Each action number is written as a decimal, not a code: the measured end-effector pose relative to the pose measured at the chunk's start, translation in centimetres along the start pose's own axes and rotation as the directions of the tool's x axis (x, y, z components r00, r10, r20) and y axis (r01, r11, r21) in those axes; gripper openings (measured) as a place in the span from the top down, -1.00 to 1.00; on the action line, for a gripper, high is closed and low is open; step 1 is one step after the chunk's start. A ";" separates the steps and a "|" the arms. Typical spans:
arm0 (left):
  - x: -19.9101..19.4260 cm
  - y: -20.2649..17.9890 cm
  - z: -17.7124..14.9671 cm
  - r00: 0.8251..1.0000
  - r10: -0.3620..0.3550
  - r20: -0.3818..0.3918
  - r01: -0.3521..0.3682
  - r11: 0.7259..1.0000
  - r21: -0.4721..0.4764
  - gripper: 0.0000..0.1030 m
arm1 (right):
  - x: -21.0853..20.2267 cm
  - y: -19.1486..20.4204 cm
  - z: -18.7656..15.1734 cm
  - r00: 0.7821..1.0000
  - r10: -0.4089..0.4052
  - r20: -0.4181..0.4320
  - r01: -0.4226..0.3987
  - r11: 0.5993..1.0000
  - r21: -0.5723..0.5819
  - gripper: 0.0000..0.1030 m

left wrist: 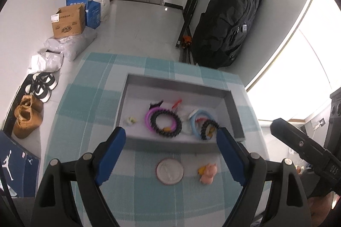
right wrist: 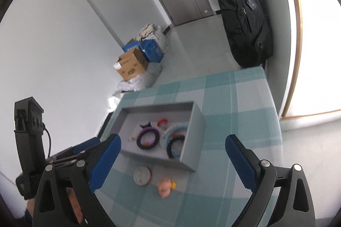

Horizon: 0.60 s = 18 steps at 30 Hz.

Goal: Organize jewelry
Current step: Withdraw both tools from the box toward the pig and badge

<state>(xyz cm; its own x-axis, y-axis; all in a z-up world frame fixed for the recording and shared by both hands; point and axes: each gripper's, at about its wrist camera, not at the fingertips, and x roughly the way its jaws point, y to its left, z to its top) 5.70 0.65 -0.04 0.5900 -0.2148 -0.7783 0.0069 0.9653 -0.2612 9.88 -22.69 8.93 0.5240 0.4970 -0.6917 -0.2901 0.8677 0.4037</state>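
On top of the worktop [left wrist: 89, 112], which wears a blue and white checked cloth, sits a grey tray [left wrist: 236, 112] with low walls. Most of the jewelry is already inside it. A black bead bracelet [left wrist: 165, 123] lies over a purple ring bracelet [left wrist: 147, 118]. Beside them a smaller black bead bracelet [left wrist: 210, 127] lies over a light blue ring bracelet [left wrist: 195, 120]. A small red piece [left wrist: 177, 103] and a tiny pale piece [left wrist: 130, 120] are in the tray too.

Two things are not in the tray. A round white disc [left wrist: 169, 171] and a little pink toy figure [left wrist: 207, 172] lie on the cloth just in front of the tray's near wall, close to each other but not touching.

The left tool [left wrist: 170, 141] is spread wide and holds nothing. It hangs over the near wall of the tray. The right tool [right wrist: 172, 148] is also spread wide and empty, and it too points down at the tray and the two loose things.

I think the job is mostly done, and the step now is to pick which loose thing to take. The next move would be to lower one tool over the pink figure or the disc, with one finger on each side, then squeeze. The disc looks flat, so it may be hard to grab. The pink figure looks easier.
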 end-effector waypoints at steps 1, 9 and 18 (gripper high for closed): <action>0.0 0.2 -0.3 1.000 0.005 -0.004 -0.005 1.000 -0.006 -0.63 | -0.2 0.0 -0.4 1.000 -0.003 -0.004 0.003 1.000 -0.006 -0.93; -0.1 0.6 -1.5 0.998 0.063 -0.001 -0.063 0.998 0.011 -0.63 | -1.0 0.3 -2.7 0.998 -0.047 -0.034 0.044 0.997 -0.064 -0.95; 0.7 2.1 -2.4 0.994 0.075 -0.074 -0.078 0.996 -0.035 -0.63 | 0.4 1.1 -4.8 0.992 -0.054 -0.114 0.041 0.992 -0.117 -0.86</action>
<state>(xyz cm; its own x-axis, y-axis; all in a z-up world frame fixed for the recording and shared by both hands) 4.18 2.17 -2.54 0.5271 -0.1519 -0.8361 -0.0676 0.9733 -0.2195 5.94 -21.46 6.21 0.4441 0.4470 -0.7765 -0.3598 0.8827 0.3024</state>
